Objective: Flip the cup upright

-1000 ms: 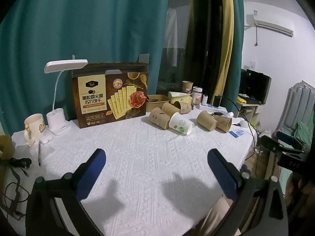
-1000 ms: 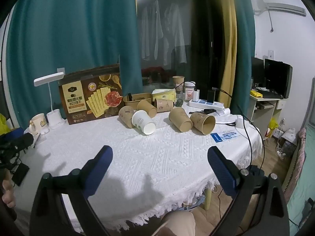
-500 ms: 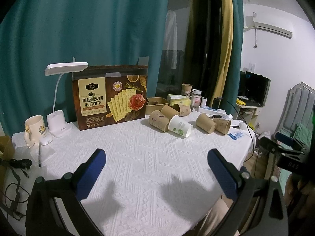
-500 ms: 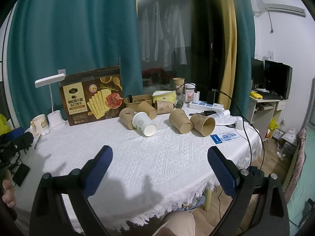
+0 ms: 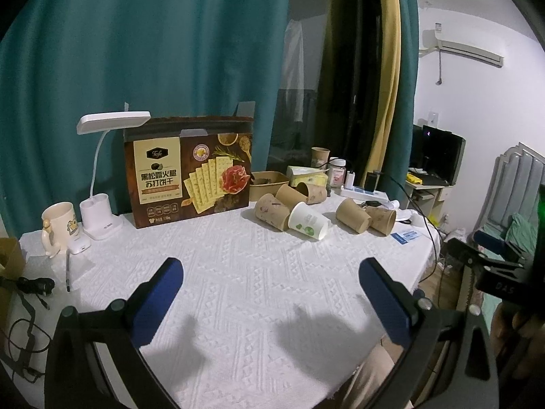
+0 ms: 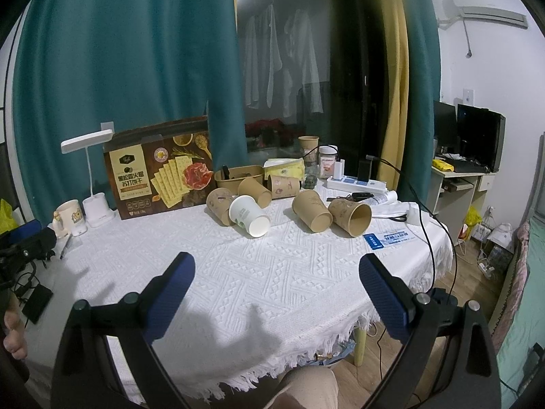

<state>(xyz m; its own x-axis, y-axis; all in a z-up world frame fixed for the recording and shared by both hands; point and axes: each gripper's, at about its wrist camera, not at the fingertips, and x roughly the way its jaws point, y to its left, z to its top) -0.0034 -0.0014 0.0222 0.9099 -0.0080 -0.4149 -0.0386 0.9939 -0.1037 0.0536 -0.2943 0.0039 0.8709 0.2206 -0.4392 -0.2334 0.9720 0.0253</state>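
Both grippers (image 5: pixel 270 274) (image 6: pixel 277 271) gaping empty, white cup (image 6: pixel 249 216) toppled, floor seemingly only in right view.

The right claw (image 6: pixel 276 272) hangs over the near part of the desk (image 6: pixel 272 272), its two blue-padded fingers (image 6: pixel 170 293) spread wide with nothing between them. Farther back on the white cloth lies a cluster of paper cups on their sides: a white cup (image 6: pixel 248 216) with its mouth toward the camera, touching a brown cup (image 6: pixel 219 206) at its left, and two more brown cups (image 6: pixel 311 211) side by side to the right. One brown cup (image 6: pixel 309 148) stands upright at the back. A cracker box (image 6: pixel 158 177) stands behind the cluster at the left, beside a white lamp (image 6: pixel 90 177) and a mug (image 6: pixel 68 216). The left claw (image 6: pixel 25 242) shows at the left edge.
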